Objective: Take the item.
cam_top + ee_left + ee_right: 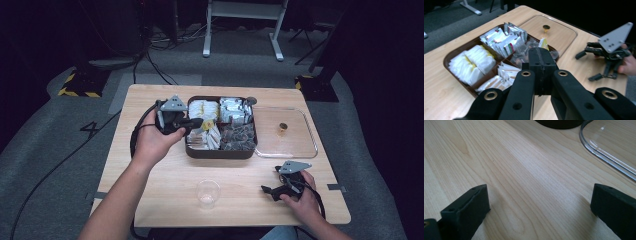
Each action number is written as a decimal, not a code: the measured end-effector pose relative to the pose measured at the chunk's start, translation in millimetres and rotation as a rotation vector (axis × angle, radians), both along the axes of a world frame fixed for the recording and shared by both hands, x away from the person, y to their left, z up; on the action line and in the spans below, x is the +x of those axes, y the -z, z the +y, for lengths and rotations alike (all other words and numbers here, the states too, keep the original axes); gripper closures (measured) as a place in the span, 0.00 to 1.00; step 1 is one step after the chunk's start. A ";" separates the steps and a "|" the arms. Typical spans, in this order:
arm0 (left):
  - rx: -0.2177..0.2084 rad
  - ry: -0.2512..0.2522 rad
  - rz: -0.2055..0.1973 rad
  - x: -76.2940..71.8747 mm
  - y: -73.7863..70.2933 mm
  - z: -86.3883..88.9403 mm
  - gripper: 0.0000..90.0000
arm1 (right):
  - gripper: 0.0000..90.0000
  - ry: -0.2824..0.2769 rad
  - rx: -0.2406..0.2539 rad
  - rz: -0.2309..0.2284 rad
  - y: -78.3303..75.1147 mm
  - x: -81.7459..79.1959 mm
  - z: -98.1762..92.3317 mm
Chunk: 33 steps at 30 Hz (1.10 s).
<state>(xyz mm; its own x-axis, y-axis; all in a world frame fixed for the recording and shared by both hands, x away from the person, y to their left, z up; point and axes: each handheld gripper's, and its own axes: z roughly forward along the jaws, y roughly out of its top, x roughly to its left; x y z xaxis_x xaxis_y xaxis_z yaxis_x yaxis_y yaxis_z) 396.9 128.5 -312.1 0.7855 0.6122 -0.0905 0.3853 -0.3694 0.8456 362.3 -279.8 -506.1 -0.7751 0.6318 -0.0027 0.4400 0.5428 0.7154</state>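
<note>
My left gripper (200, 122) hangs over the left half of a dark brown tray (220, 154), shut on a small yellow-and-white sachet (543, 44) that pokes out past its jaw tips. The tray's four compartments hold white sachets (475, 62), silver packets (504, 40), dark packets (238, 136) and pale stick sachets (506, 72). Near the table's front right, my right gripper (269, 193) rests low on the wood. Its jaws stand wide apart (541, 202) with only bare tabletop between them.
A clear lid (295, 142) with a small gold knob (282, 128) lies flat just right of the tray. A clear plastic cup (207, 193) stands at the front middle of the wooden table (160, 200). Cables trail off the table's left side.
</note>
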 end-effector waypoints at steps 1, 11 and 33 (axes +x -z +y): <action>-0.001 0.008 -0.004 -4.3 1.4 1.0 1.00 | 0.02 0.000 0.000 0.000 0.0 0.0 0.0; -0.002 0.090 -0.003 -43.0 16.5 -2.9 1.00 | 0.02 0.001 0.000 0.000 0.0 0.0 0.1; -0.032 0.169 -0.043 -104.0 51.6 -17.7 1.00 | 0.02 0.000 0.000 0.000 0.0 0.0 0.1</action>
